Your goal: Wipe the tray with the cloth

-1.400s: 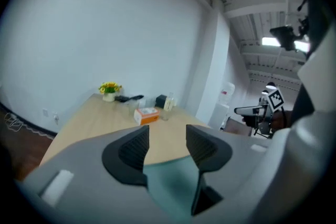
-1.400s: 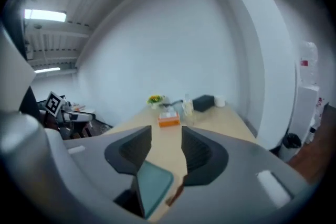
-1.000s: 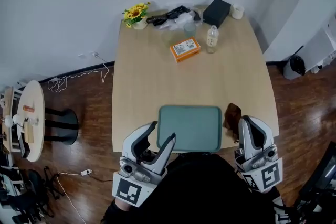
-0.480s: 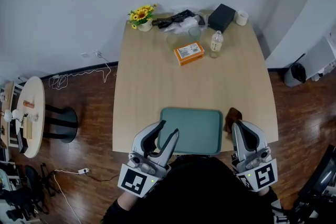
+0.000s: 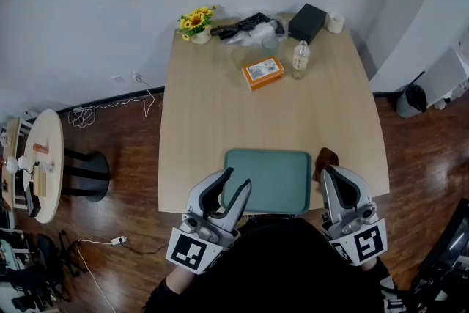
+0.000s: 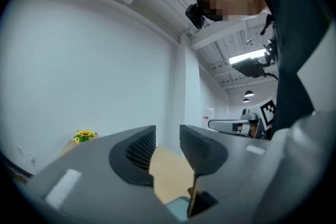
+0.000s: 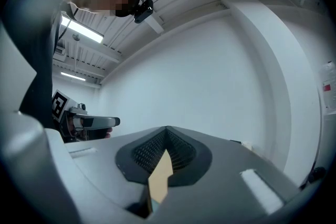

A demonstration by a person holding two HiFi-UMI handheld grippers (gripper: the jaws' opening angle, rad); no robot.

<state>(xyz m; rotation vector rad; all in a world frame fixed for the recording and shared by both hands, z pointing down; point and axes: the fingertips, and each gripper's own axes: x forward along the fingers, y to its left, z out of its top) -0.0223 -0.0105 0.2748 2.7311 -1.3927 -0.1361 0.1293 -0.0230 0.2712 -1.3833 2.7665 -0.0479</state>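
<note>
The wiping has not yet been started; the step in hand is judged to be the reach for the cloth. The green tray (image 5: 265, 181) is seen lying empty on the wooden table (image 5: 220, 121), close to its near edge. The dark brown cloth (image 5: 325, 157) is crumpled on the table just beside the tray's right side, at the far corner, and is held by neither tool.

The left gripper (image 5: 236, 178) is held over the tray's near left corner. Its jaws stand apart, with nothing between them but bare table and a sliver of tray beyond. The right gripper (image 5: 333, 176) is held just on the near side of the cloth, with its jaws pressed together and nothing caught in them.

For the next move, the right jaws would have to be parted, brought down over the cloth and closed on a fold of it. The cloth could then be carried left onto the tray. The tray is likely to slide under wiping, so its near left rim may need to be clamped or steadied by the left gripper.
</note>
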